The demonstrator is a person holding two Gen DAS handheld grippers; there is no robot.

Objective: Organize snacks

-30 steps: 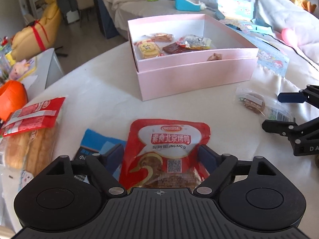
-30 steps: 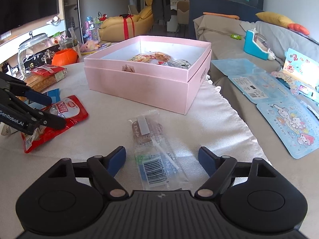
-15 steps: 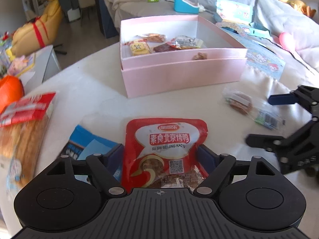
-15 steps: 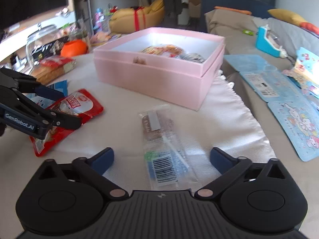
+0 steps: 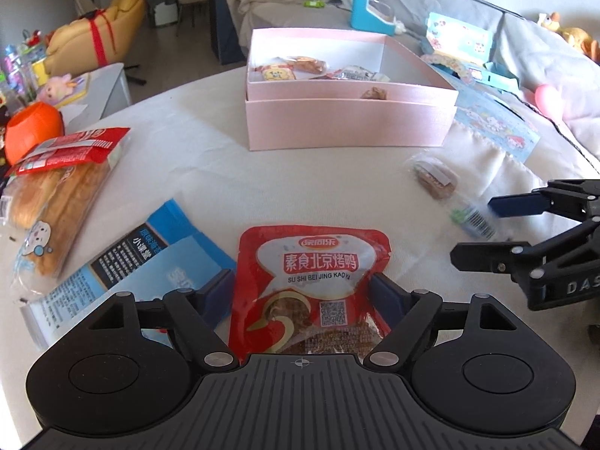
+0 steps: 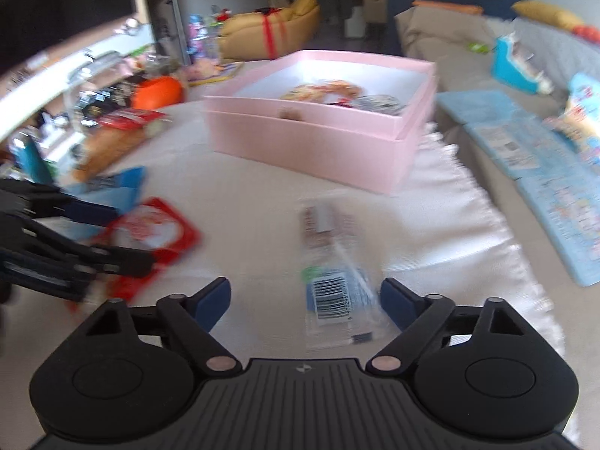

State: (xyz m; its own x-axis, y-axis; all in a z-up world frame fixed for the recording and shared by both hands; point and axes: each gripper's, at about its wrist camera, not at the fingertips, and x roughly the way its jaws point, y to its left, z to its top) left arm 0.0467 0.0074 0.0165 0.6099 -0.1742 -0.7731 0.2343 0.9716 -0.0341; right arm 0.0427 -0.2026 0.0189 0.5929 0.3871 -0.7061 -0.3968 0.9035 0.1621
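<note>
The red snack pouch (image 5: 313, 285) is seen lying flat on the white tablecloth (image 5: 210, 172), between the spread blue fingers of the left gripper (image 5: 302, 294); its edges appear just beside the pads, but a firm grip cannot be confirmed. Compared with half a second earlier, the pouch is framed in much the same way, while the pink box (image 5: 348, 120) is now seen further right in the left view.

The clear wrapped snack (image 6: 333, 262) with a barcode is lain between the wide-open fingers of the right gripper (image 6: 303, 300), untouched. The right view is now blurred by motion, and the wrapper's barcode end is seen closer to the gripper than before.

Several small snacks are held in the pink box, well beyond both packets. A blue packet (image 5: 123, 266) is partly covered by the pouch's left side, and a bread bag (image 5: 56, 202) is seen further left. Both grippers are held low and level over the table, pointed toward the box, the right gripper (image 5: 525, 236) showing at the left view's right edge.
</note>
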